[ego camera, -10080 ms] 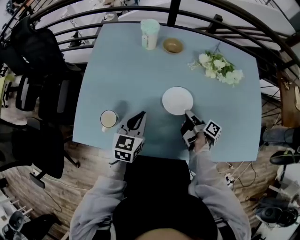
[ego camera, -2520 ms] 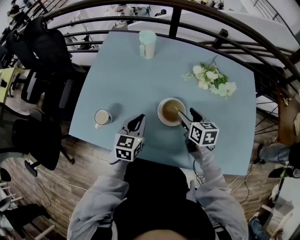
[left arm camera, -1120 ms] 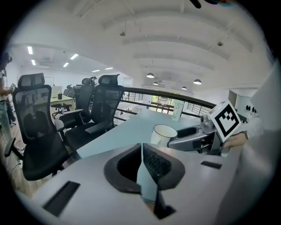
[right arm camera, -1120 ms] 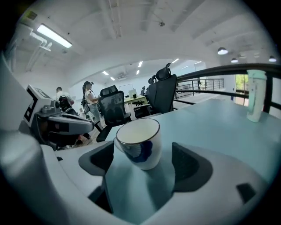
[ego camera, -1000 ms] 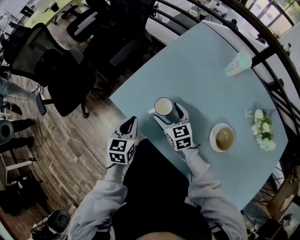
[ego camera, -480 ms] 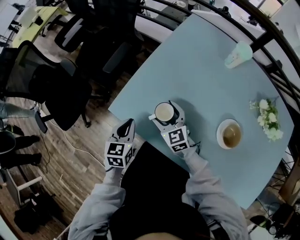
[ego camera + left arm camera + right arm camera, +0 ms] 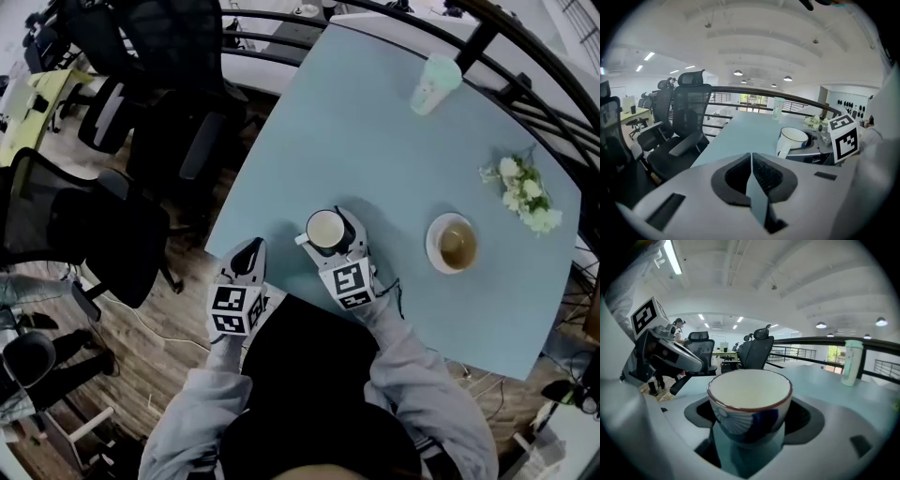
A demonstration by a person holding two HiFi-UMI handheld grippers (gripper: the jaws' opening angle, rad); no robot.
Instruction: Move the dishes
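A white cup (image 7: 325, 228) with a blue pattern, a red rim and a handle stands near the front left corner of the pale blue table (image 7: 375, 131). My right gripper (image 7: 328, 231) reaches around it, and the cup (image 7: 750, 399) fills the gap between the dark pads (image 7: 701, 416). The pads stand close to its sides, and I see no press on it. My left gripper (image 7: 246, 258) is shut and empty, just off the table's left edge. From the left gripper view the cup (image 7: 792, 139) shows to the right, inside the other gripper.
A brown bowl on a white plate (image 7: 452, 244) sits to the right of the cup. A mint tumbler (image 7: 434, 82) stands at the far edge, and white flowers (image 7: 521, 192) lie at the right. Black office chairs (image 7: 141, 141) crowd the left side, and a dark railing runs behind the table.
My right gripper has slid forward so that the cup now stands between its fingers instead of ahead of them. The left gripper has drifted a little beside the table's edge, still shut.
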